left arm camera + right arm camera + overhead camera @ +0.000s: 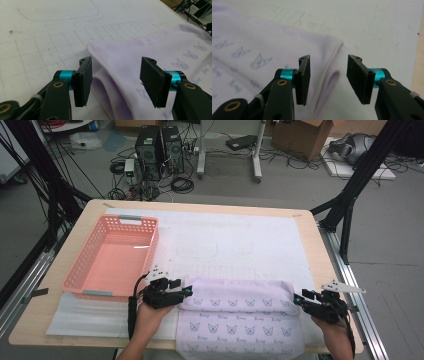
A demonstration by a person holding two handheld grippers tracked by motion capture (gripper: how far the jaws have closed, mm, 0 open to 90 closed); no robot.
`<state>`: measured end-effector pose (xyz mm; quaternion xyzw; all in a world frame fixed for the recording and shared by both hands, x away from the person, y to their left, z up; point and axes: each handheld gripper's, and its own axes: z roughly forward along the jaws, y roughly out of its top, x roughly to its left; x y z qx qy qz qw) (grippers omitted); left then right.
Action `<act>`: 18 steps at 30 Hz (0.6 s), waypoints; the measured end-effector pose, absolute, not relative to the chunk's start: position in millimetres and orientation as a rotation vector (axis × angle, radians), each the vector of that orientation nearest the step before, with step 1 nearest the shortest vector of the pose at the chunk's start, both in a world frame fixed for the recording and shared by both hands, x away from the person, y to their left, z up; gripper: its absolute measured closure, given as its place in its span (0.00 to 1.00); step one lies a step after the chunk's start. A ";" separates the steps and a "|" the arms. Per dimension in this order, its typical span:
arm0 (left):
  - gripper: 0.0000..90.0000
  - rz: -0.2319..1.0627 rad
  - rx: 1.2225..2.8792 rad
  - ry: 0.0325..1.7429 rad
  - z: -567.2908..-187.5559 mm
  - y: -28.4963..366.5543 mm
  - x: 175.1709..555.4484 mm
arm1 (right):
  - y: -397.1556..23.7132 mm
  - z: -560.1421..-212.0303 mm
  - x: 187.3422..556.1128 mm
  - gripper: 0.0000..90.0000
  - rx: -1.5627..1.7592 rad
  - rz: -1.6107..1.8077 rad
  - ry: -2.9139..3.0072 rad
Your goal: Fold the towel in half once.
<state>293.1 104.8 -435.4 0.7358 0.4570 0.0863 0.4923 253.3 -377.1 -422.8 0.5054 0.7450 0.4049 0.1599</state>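
A lilac cloth [240,315] printed with small cat-face outlines lies folded along the lower middle of the high view, its rolled upper fold running from left of centre to right of centre, its lower part reaching the bottom edge of the frame. It rests on a white mat [235,245] covering most of a light wooden table [320,250]. The left gripper [186,291] sits at the left end of the fold, held by the person's left hand [147,312] entering from the bottom edge. In the left gripper view, lower centre, its jaws stand apart with the folded edge of the cloth [112,82] between them; neither pad presses on the fabric, so the grip is released. The right gripper [298,298] sits at the right end of the fold, lower right of the high view, carried by the right hand [334,330]. In the right gripper view its jaws likewise stand apart, the doubled corner of the cloth [329,75] lying between them (the fabric runs close to the left pad, contact not confirmed), so this grip is also released. A pink perforated basket [80,270] stands at the left of the high view, on the table, just beside the left gripper and apart from the cloth.
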 end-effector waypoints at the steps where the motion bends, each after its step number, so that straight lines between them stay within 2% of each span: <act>1: 0.49 0.204 1.775 1.130 -437.9 102.8 297.9 | -375.3 -422.4 259.4 0.58 1.449 1.153 2.128; 2: 0.51 0.192 1.772 1.149 -440.1 101.6 300.9 | -373.0 -422.9 265.5 0.59 1.457 1.152 2.132; 4: 0.63 0.157 1.801 1.178 -448.1 99.2 307.0 | -367.8 -425.5 275.4 0.63 1.467 1.114 2.159; 5: 0.71 0.157 1.815 1.183 -450.3 98.3 307.1 | -365.8 -427.7 279.2 0.68 1.470 1.095 2.180; 6: 0.83 0.177 1.828 1.164 -450.9 97.5 305.6 | -364.9 -430.0 282.2 0.79 1.470 1.086 2.203; 7: 0.90 0.199 1.824 1.149 -450.0 97.0 303.1 | -364.4 -431.2 283.1 0.91 1.468 1.074 2.212; 8: 0.92 0.212 1.819 1.135 -448.3 97.1 301.0 | -364.6 -431.2 281.6 0.96 1.434 1.072 2.203; 18: 0.91 0.247 1.723 1.002 -426.1 107.1 272.5 | -373.1 -414.4 244.8 0.97 1.334 1.190 2.115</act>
